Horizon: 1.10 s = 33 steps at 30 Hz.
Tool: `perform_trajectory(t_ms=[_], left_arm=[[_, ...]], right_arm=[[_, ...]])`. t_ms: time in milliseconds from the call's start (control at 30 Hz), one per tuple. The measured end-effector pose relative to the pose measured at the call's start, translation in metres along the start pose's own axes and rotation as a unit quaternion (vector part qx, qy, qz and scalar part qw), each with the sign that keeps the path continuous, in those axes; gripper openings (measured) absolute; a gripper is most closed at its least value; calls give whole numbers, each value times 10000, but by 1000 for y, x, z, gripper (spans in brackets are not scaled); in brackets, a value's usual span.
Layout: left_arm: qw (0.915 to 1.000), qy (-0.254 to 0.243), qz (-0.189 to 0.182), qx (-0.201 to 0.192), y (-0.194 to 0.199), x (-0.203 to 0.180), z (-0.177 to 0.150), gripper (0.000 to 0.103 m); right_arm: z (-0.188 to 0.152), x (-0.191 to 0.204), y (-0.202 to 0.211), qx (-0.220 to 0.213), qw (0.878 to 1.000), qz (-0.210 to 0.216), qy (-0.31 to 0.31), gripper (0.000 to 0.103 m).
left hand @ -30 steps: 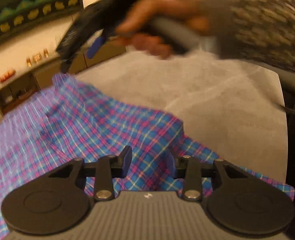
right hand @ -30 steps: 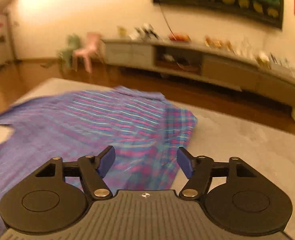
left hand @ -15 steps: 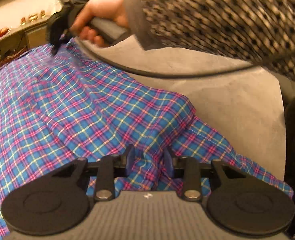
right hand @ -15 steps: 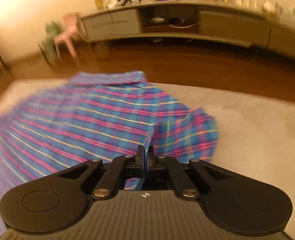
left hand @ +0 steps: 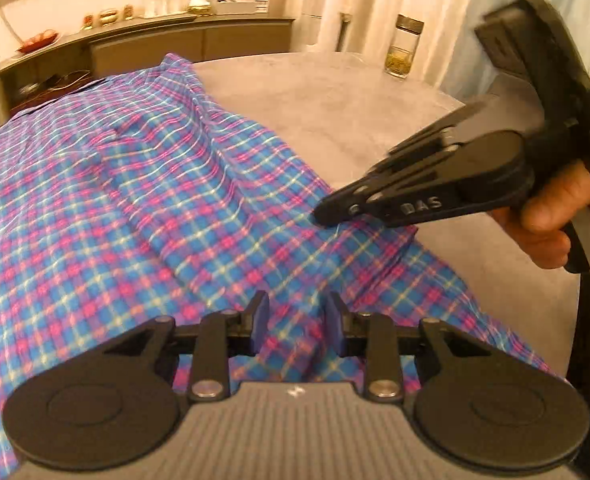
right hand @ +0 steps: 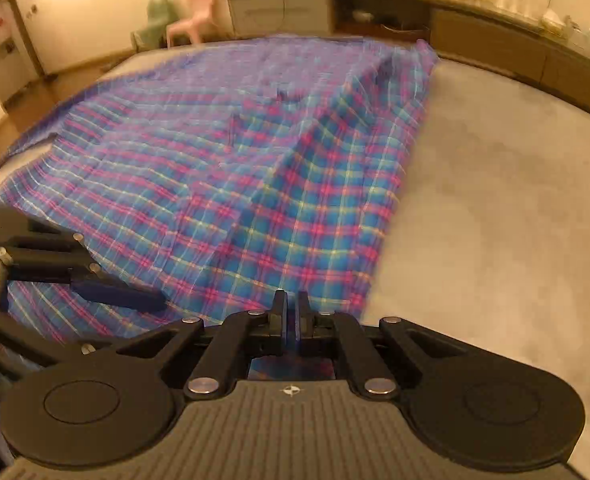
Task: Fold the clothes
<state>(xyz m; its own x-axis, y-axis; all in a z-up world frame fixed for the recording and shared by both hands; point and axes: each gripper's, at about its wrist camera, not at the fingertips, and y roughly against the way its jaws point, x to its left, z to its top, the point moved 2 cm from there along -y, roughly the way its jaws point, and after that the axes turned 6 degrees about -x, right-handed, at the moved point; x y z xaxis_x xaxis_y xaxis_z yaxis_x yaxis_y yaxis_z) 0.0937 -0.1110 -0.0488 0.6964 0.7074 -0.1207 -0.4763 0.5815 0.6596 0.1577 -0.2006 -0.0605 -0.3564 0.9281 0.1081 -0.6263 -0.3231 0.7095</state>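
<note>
A blue, pink and yellow plaid shirt (left hand: 135,200) lies spread over the grey table (left hand: 355,112), filling the left and middle of the right wrist view (right hand: 255,180). My left gripper (left hand: 297,328) sits at the shirt's near edge. Its fingers stand narrowly apart, pinching a raised ridge of fabric. My right gripper (right hand: 291,316) is shut on the shirt's right-hand edge. In the left wrist view the right gripper (left hand: 323,214) is just ahead and to the right, held by a hand (left hand: 555,216). The left gripper (right hand: 127,298) shows at the lower left of the right wrist view.
Bare grey table (right hand: 495,220) stretches to the right of the shirt. A glass jar (left hand: 403,48) stands at the table's far edge by the curtains. A long low cabinet (right hand: 475,36) runs along the wall beyond. A pink chair (right hand: 193,12) stands on the floor.
My right gripper shut on the shirt's far edge and has come back with it, close beside my left gripper. The left fingers narrowed onto the fabric and stayed at the near edge.
</note>
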Motion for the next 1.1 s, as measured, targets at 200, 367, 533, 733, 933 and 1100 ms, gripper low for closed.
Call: perform_trajectory(t_ms=[200,367,533,733,933,1100], left_arm=[[9930,655,664,-725,97,41,-11,36],[9558,1710,1978,-1344,182,137,-34,44],[8787,1982,4227,-1000,248,247,-75,58],[7589,4229,4342,-2380,338,310,-149,57],[6602,5475,3880,-3375,389,343,-203,57],[6966,5178,3735,-3273,391,358,-205,57]], right_arm=[[-12,30,37,64,9997,229,110,8],[0,57,42,165,9963,-249,800,17],[60,114,71,-549,9941,587,724,71],[142,211,36,-446,9706,2325,-437,73],[200,356,-62,222,9511,2898,-1041,77],[233,444,-153,442,9606,2447,-1244,77]])
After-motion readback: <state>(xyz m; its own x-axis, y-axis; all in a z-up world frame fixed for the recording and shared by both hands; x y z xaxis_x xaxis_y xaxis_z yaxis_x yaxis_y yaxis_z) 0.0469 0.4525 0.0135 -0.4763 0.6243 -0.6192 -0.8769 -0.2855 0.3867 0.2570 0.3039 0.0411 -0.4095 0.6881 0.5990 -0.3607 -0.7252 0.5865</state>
